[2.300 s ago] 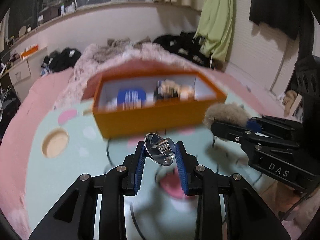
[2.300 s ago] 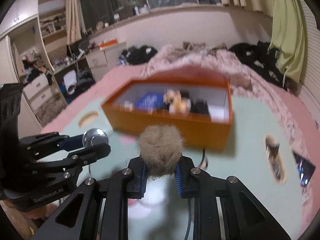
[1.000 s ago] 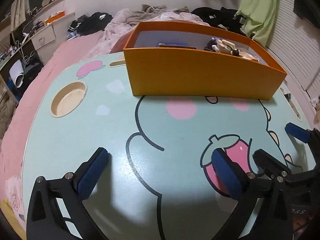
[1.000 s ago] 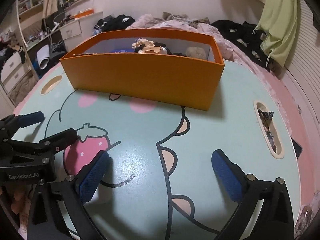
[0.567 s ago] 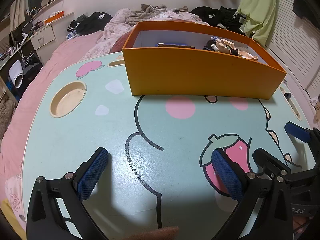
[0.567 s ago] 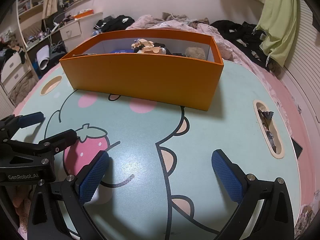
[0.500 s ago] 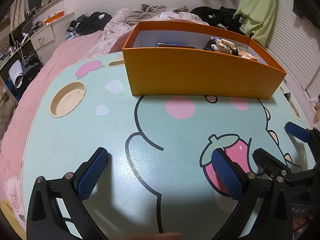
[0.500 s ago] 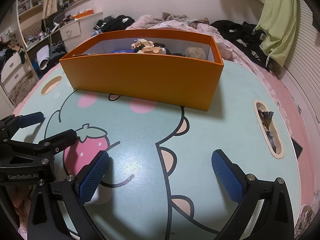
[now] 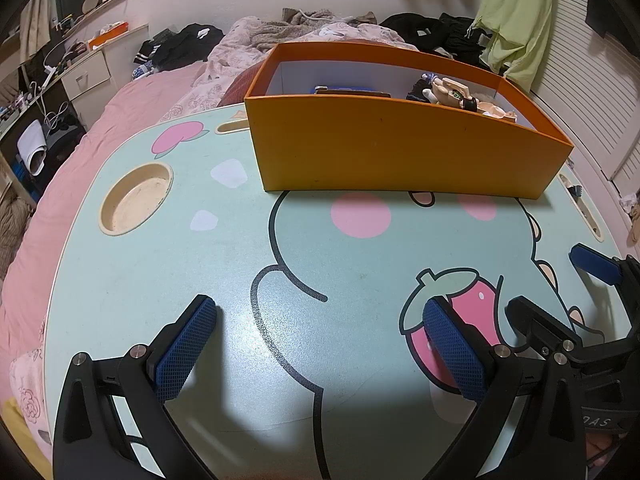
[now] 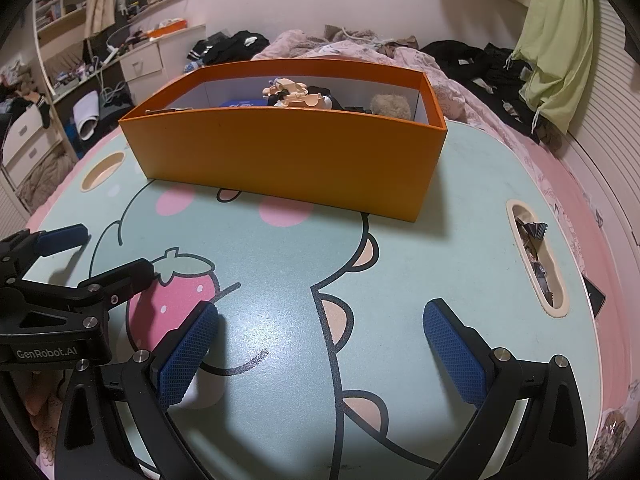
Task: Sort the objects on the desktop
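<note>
Both grippers (image 9: 320, 336) (image 10: 320, 340) now empty, fur ball (image 10: 390, 107) boxed

The orange box's (image 10: 288, 160) near wall hides most of its contents: only the tops of a tan figure (image 10: 298, 98), a furry ball (image 10: 390, 107) and a blue item (image 10: 240, 103) clear the rim. Scraps in the slot (image 10: 536, 256) by the desk's (image 10: 460, 184) right edge are too small to identify.

We see a mint-green cartoon-printed lap table (image 9: 224, 264) set on a pink bed (image 9: 120, 112); an orange box (image 9: 400, 152) stands directly on its far half.
</note>
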Demonstrator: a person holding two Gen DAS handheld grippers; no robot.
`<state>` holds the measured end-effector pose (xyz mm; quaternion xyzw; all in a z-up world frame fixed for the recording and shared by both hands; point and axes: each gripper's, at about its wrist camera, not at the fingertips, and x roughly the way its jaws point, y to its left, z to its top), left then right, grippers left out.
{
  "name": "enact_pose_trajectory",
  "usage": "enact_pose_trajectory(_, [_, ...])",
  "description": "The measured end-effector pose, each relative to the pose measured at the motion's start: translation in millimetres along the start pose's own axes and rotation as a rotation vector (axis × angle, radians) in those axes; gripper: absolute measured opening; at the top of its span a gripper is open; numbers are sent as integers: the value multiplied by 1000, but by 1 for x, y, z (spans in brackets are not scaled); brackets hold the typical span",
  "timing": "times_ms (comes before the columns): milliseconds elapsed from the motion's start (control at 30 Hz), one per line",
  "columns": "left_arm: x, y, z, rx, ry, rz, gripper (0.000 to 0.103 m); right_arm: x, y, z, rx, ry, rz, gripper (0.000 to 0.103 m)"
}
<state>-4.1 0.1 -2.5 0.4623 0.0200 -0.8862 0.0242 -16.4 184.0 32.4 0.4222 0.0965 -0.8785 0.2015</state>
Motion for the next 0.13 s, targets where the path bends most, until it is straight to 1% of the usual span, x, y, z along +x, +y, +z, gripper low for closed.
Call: enact_pose_trajectory(133, [-1, 4, 2, 1, -1, 0, 103, 0, 0, 0, 0, 0, 0, 103])
